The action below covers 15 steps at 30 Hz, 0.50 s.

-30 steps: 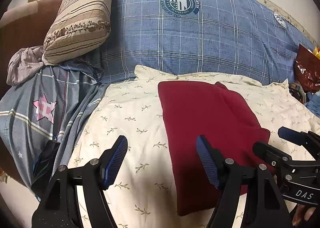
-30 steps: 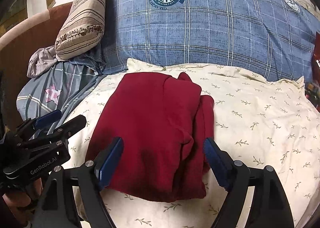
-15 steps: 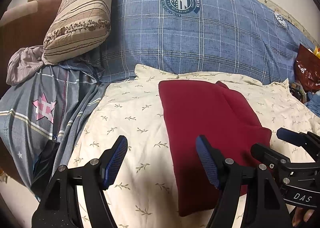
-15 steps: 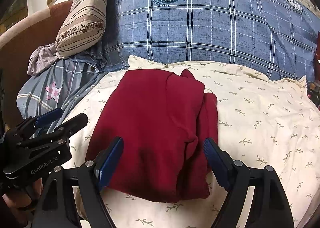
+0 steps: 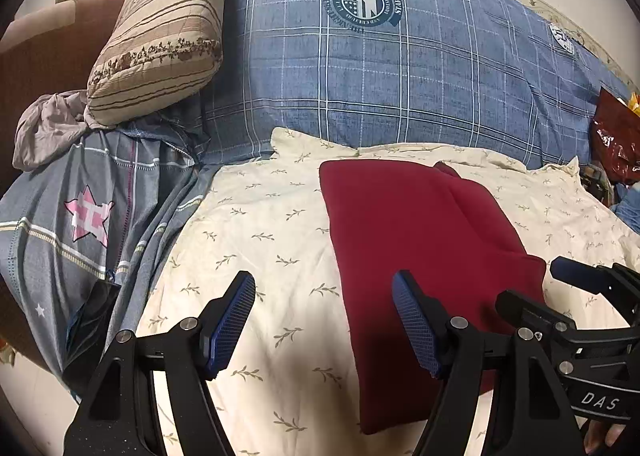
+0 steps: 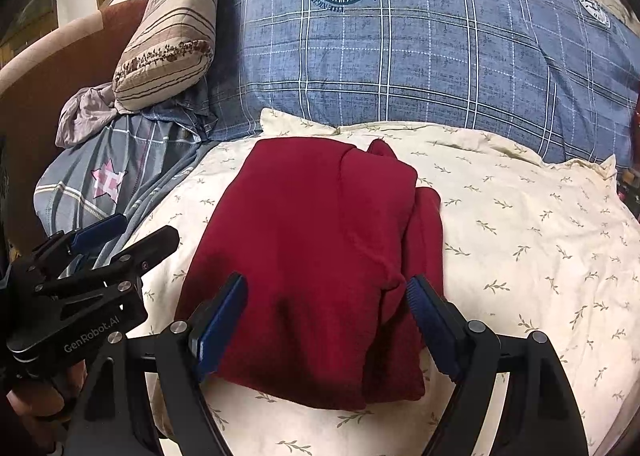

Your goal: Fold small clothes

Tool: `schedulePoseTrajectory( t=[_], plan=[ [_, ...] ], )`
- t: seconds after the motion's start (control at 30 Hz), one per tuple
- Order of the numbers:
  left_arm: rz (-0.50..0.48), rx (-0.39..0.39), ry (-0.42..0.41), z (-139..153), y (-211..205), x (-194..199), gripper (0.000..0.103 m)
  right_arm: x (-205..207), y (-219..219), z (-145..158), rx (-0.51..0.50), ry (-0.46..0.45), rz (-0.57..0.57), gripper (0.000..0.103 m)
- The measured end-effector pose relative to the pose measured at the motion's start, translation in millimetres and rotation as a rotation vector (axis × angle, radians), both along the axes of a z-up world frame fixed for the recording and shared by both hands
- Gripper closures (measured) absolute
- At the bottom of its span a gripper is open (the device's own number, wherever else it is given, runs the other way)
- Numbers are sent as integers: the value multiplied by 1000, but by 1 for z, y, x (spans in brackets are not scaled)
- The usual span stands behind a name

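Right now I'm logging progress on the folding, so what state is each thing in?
red garment: folded, flat on the cream sheet, not gripped.
left gripper: open, holding nothing, over the cream sheet.
right gripper: open, holding nothing, over the garment's near edge.
grey cloth: crumpled beside the striped pillow.

the left gripper (image 6: 92, 252), seen from the right wrist view, carries "genrobot.ai" in white on its black body. the right gripper (image 5: 560, 288), seen from the left wrist view, shows "das". the blue plaid pillow (image 6: 400, 56) bears a round crest whose ring lettering appears mirrored and cannot be read reliably.
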<state>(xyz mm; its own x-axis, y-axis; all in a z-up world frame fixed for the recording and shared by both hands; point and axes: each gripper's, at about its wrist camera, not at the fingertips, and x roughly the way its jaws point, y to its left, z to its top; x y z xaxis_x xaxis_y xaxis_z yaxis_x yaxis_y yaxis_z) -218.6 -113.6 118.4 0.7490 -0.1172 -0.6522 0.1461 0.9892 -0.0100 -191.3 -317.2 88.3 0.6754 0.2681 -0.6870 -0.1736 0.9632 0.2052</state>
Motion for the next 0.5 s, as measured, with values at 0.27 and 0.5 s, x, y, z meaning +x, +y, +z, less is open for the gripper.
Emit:
schedulePoseTrajectory(
  t=[0.27, 0.5],
  plan=[
    [-1, -3, 4, -1, 1, 1, 32, 1, 4, -2, -4, 10, 9, 20],
    [-10, 1, -12, -2, 2, 0, 32, 1, 8, -4, -8, 14, 16, 20]
  ],
)
